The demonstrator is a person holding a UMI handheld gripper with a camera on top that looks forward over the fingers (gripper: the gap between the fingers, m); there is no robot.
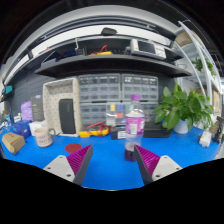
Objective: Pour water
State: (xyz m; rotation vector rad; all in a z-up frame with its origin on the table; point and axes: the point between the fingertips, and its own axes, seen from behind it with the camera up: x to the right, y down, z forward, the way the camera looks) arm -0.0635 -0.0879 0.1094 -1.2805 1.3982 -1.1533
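Holding my tongs (108,160) wide apart above the blue worktop (105,170), I grip nothing; only bare blue surface lies between the two fingers, whose magenta pads (79,158) face each other across the gap.

Just ahead of the fingers, close to the right one, a small dark cup (130,149) stands upright on the worktop. Beyond it stands a white cup with a pink band (134,124), also upright and apart from the dark one. Whether either holds water I cannot tell.

Near the left finger, a little ahead of it, lies a flat red lid or dish (73,147). Further back, between that and the banded cup, sit small yellow and red toys (96,131), too small for me to name more closely.

Off to my left a white jar (41,134) stands on the worktop, with a brown roll (12,142) lying nearer me beside it and a purple container (26,111) behind. A tall wooden box with a dark arched opening (61,106) rises beyond the jar.

To my right a leafy green potted plant (184,106) stands at the back of the worktop. Above everything, dark shelves (105,62) carry assorted items I cannot make out.
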